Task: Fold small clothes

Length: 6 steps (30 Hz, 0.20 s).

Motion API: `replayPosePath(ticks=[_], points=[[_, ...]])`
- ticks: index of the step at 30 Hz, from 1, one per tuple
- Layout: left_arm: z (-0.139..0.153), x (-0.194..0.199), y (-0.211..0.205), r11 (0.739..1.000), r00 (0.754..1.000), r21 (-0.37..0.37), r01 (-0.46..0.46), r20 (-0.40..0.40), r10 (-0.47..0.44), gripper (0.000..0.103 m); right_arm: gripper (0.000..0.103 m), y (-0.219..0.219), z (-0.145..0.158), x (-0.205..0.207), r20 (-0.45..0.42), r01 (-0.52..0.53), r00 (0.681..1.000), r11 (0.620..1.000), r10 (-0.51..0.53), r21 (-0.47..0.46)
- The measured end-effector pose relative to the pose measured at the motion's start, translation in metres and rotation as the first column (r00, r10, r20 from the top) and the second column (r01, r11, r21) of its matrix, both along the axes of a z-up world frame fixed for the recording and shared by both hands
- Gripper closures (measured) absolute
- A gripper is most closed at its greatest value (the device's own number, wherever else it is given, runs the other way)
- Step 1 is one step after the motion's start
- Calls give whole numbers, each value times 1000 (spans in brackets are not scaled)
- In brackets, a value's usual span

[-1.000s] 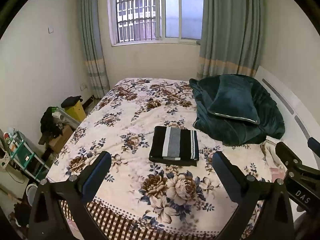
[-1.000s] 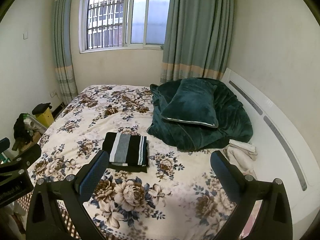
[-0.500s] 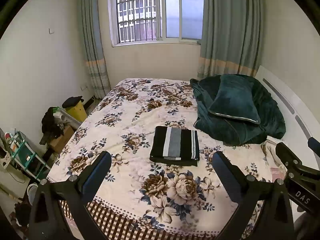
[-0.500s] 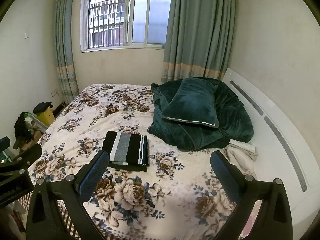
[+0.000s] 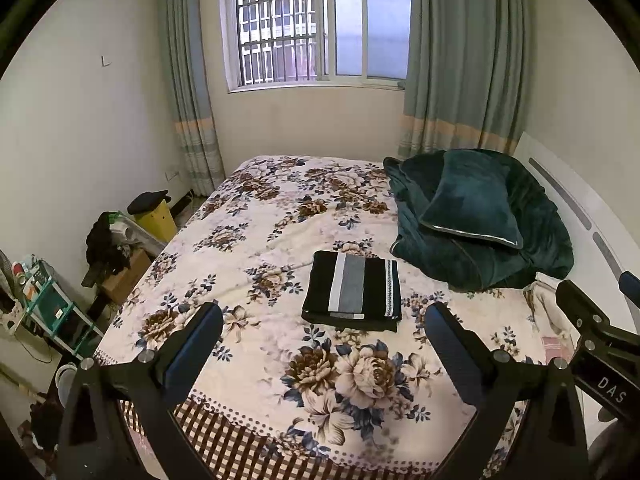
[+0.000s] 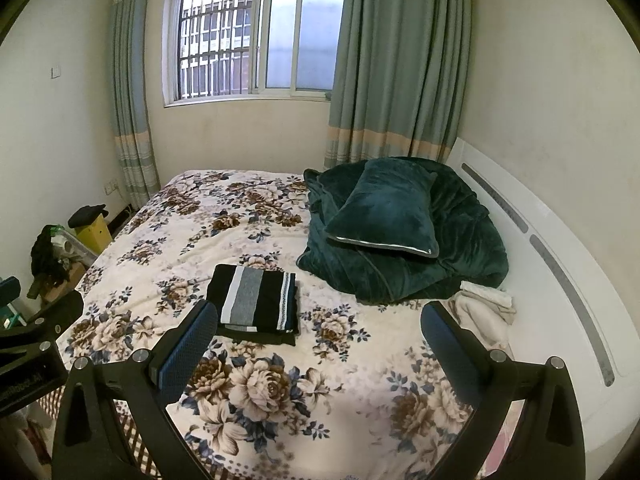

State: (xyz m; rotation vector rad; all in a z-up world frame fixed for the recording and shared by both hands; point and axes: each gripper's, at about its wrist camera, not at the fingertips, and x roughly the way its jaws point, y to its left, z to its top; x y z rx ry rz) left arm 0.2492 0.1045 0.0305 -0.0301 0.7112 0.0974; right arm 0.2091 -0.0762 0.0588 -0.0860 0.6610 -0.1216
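Both tongs, left (image 5: 322,334) and right (image 6: 316,332), gape empty above the folded striped garment (image 5: 353,292), seemingly soft, limp, best pinched at corners.

A folded garment (image 5: 352,294) lay mid-bed (image 5: 260,216), a pillow (image 5: 472,200) atop the bundled blanket (image 5: 548,240) to its right, window (image 5: 320,24) behind.

Two cameras look across the bed (image 5: 256,216).
Both face the window (image 6: 256,36) from the foot end, side by side.
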Motion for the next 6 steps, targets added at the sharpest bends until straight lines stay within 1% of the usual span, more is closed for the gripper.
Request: replayPosePath(ticks=[6], points=[[0, -1, 1, 1000, 1000, 1, 0, 4, 0, 0, 0, 3, 2, 2, -2, -3, 1000, 1000, 3, 1]])
